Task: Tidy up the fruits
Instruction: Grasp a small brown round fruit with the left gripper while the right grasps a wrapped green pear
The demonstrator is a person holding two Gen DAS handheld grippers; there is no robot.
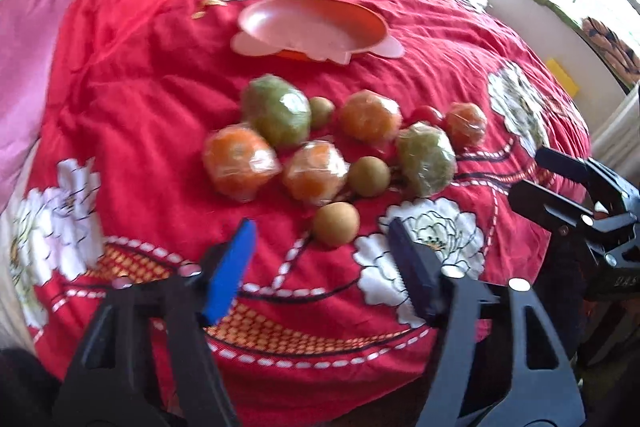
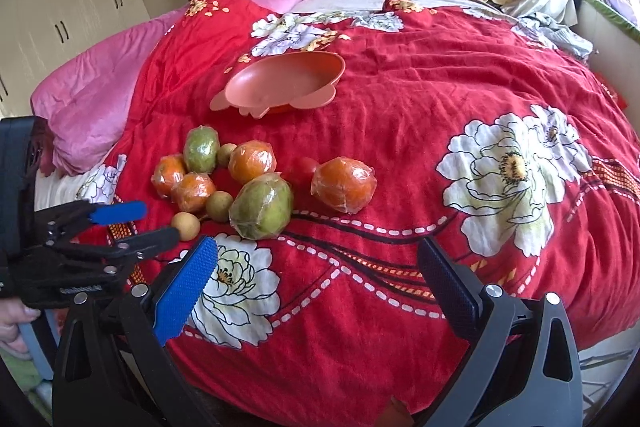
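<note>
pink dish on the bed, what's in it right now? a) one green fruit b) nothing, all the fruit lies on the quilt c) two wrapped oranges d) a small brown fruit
b: the pink dish shows only its bare inside in both views, while the wrapped oranges, green fruits and small brown fruits all lie on the red quilt in front of it.
</note>
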